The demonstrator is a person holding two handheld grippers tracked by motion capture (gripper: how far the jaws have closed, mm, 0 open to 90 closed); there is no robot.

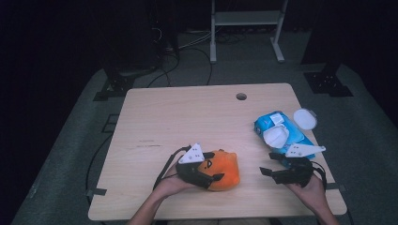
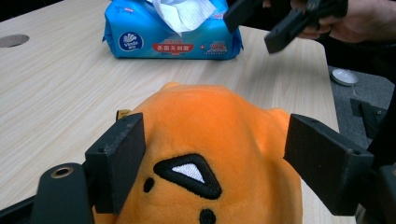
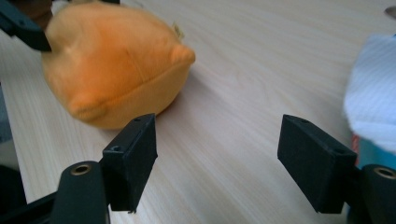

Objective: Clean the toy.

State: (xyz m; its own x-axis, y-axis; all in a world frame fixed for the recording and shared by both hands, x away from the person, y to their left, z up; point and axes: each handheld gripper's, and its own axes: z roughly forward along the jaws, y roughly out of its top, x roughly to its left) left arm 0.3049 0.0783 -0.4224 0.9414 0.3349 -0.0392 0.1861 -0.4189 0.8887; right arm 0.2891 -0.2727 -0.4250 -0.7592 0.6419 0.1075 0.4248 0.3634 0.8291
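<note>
The orange plush toy (image 1: 224, 169) lies on the tabletop (image 1: 187, 122) near the person's edge, right at the left tool (image 1: 210, 179). Its long axis runs away from that tool: in the left gripper view the embroidered face, a black-edged white triangle with small black dots, sits nearest the camera, and the rounded body stretches ahead toward the wipes pack. The left tool (image 2: 212, 163) stands spread wide with the toy (image 2: 219, 154) between its two black jaws; the jaw on the left of that view lies against or just beside the plush, the other stands apart from it. The toy is soft, short-piled fabric, egg-like in outline, with a stitched seam and a small nub showing in the right gripper view (image 3: 114, 65).

The right tool (image 1: 274, 174) hangs apart from the toy, its jaws spread with bare tabletop between them (image 3: 219, 144). The toy lies ahead and to the left of it, and a white, ribbed wipe (image 3: 373, 98) sits at its right.

The blue wipes pack (image 1: 281, 132) is a glossy, soft plastic packet, just beyond the right tool, with a white sheet pulled up from its opening (image 2: 180, 14). A white round lid (image 1: 305, 118) lies at its far end. The tabletop is pale wood-grain laminate with a round hole (image 1: 241, 96) near the far edge.
</note>
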